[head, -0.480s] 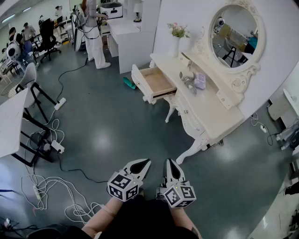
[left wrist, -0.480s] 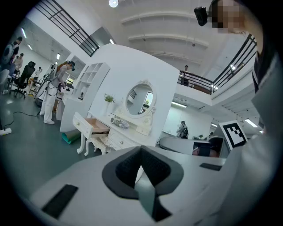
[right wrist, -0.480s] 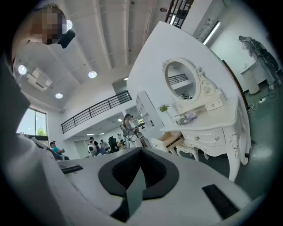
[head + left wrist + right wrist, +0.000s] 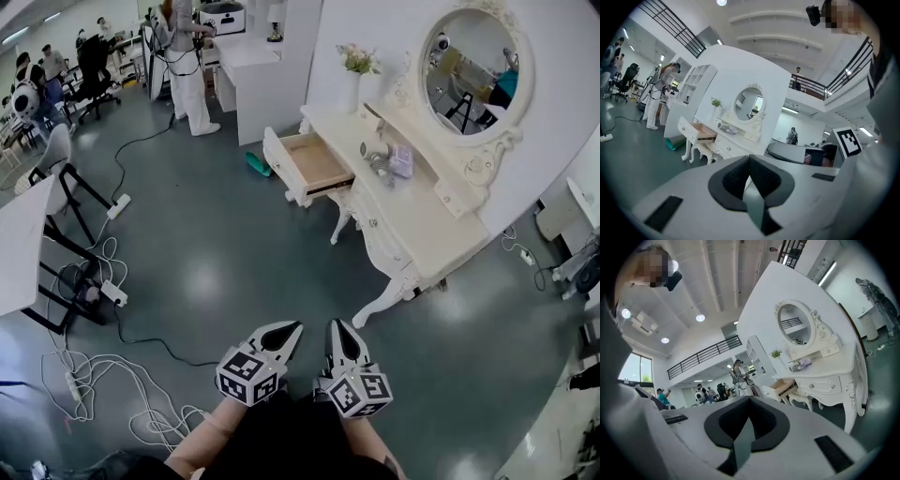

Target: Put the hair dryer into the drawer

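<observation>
The hair dryer (image 4: 376,160), a silver-grey thing, lies on top of the white dressing table (image 4: 424,225) beside a lilac item, under the oval mirror. The table's left drawer (image 4: 315,164) stands pulled out, with a bare wooden bottom. Both grippers hang low near my body, well short of the table. My left gripper (image 4: 293,326) and right gripper (image 4: 337,324) are shut with nothing in them. In the left gripper view the hair dryer (image 4: 723,125) and drawer (image 4: 700,132) are far beyond the shut left gripper (image 4: 750,157). The right gripper (image 4: 750,398) faces the drawer (image 4: 783,387) too.
A vase of flowers (image 4: 355,71) stands at the table's far end. A teal roll (image 4: 260,167) lies on the floor by the drawer. White cables and power strips (image 4: 94,366) trail at the left near a chair (image 4: 62,173). A person (image 4: 187,66) stands by a white desk.
</observation>
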Action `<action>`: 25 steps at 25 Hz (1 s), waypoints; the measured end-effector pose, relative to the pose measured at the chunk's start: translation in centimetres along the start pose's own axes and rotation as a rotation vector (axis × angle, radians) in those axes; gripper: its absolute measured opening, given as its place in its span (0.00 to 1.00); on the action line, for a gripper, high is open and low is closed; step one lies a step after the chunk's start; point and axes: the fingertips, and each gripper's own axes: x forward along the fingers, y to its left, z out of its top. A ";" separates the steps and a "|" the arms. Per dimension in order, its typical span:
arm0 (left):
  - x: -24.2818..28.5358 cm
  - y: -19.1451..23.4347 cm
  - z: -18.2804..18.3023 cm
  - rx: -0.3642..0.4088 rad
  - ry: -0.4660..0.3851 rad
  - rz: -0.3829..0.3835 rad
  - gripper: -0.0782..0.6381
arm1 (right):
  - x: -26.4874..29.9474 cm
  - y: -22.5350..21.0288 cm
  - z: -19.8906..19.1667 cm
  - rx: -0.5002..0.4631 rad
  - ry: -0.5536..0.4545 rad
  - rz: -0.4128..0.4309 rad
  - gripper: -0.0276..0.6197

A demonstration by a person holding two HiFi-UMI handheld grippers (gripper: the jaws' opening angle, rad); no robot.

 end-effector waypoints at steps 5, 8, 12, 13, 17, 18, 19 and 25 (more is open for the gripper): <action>-0.1 -0.1 -0.2 -0.013 0.000 -0.012 0.11 | -0.5 -0.1 0.0 -0.012 -0.017 -0.037 0.08; -0.1 -0.3 -0.4 -0.019 0.009 -0.023 0.11 | -0.9 -0.1 0.1 -0.027 -0.030 -0.057 0.08; 0.3 -0.3 -0.7 -0.036 0.020 -0.033 0.11 | -1.0 -0.5 0.7 -0.042 -0.045 -0.070 0.08; 0.4 -0.2 -0.8 -0.037 0.024 -0.032 0.11 | -0.8 -0.8 0.7 -0.044 -0.046 -0.074 0.08; 1.2 0.3 -0.5 -0.040 0.022 -0.029 0.11 | 0.4 -1.6 0.8 -0.030 -0.046 -0.080 0.08; 1.4 0.5 -0.4 -0.042 0.023 -0.028 0.11 | 0.7 -1.7 0.9 -0.024 -0.048 -0.080 0.08; 1.7 0.7 -0.4 -0.044 0.025 -0.025 0.11 | 1.0 -1.9 1.0 -0.017 -0.049 -0.079 0.08; 4.0 2.2 0.0 -0.053 0.045 -0.019 0.11 | 3.5 -3.7 1.3 0.000 -0.033 -0.089 0.08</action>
